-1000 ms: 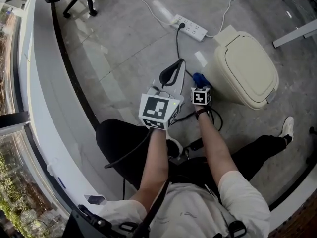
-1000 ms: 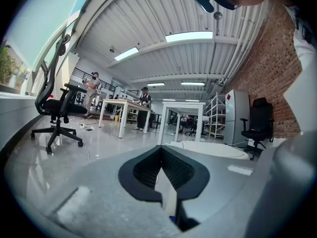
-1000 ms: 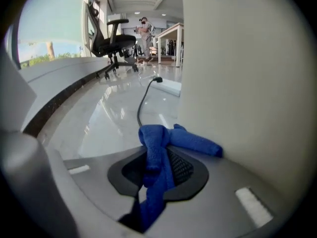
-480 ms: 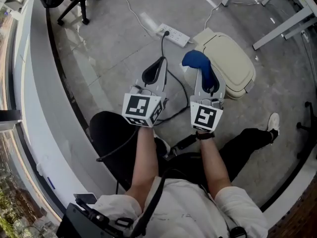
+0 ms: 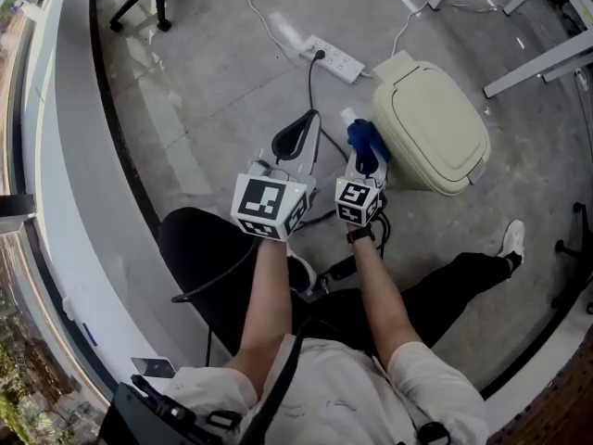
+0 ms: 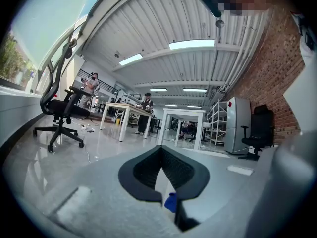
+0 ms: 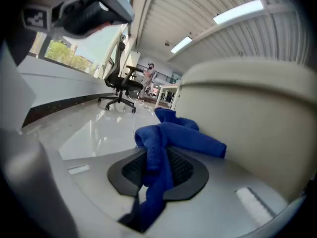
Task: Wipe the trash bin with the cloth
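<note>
1. Clenching on the blue cloth [image 7: 178, 140], the right claw [image 7: 159, 155] is seen with both black pads pressed into the fabric. A bunch of cloth stands up beyond the tips, and a tail hangs out below the pads.
2. From the head view, the right claw [image 5: 366, 154] is seen held low over the floor [image 5: 213, 91]. The cloth [image 5: 363, 137] is just beside the left side wall of the trash bin [image 5: 435, 123]. Whether fabric and wall are touching cannot be told.
3. The trash bin [image 7: 257, 113] is shown as a cream body filling the right of the right gripper view. From above, its lid is seen to be down.
4. The left claw [image 6: 161, 150] is clenched on nothing. Its tips are met in a point, and only a pale gap is left lower down between the pads.
5. The left claw [image 5: 306, 128] is held beside the right one, apart from the bin and out of contact with the cloth.
6. A white power strip [image 5: 334, 58] is laid on the floor just behind the bin, with cables plugged into it.
7. A black office chair [image 6: 62, 108] is seen farther off in the left gripper view.
</note>
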